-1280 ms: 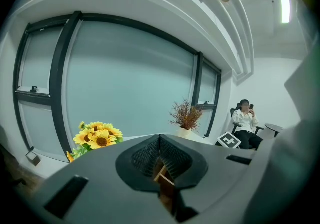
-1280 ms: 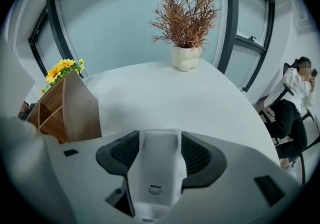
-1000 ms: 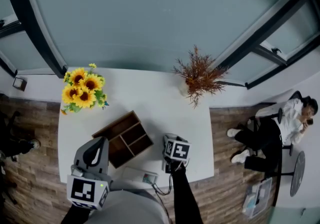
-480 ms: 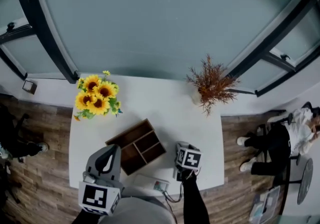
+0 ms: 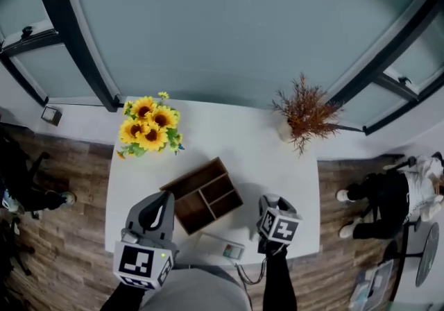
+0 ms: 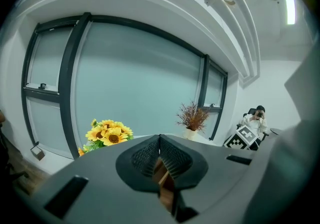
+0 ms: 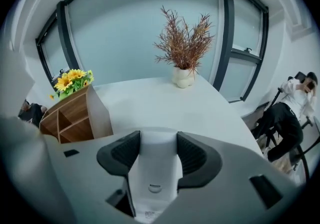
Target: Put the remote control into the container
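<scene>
A white remote control point(image 7: 154, 170) sits between the pads of my right gripper point(image 7: 159, 144), which is shut on it and holds it above the white table point(image 7: 165, 105). In the head view that gripper point(image 5: 270, 203) hangs over the table's near right part, just right of the wooden container point(image 5: 186, 183). The container is an open box with dividers; its side wall point(image 7: 98, 113) stands to the left of the held remote. My left gripper point(image 5: 163, 198) is near the container's near left corner. Its jaws point(image 6: 160, 140) are shut with nothing held.
Sunflowers point(image 5: 150, 126) stand at the table's far left and a dried plant in a white vase point(image 5: 304, 112) at its far right. A flat white device with a cable point(image 5: 223, 247) lies near the front edge. A person sits on a chair point(image 5: 395, 195) to the right.
The right gripper has risen a little with the remote in it. The left gripper has kept its place. The head view has shifted, so the table sits further right in it.
</scene>
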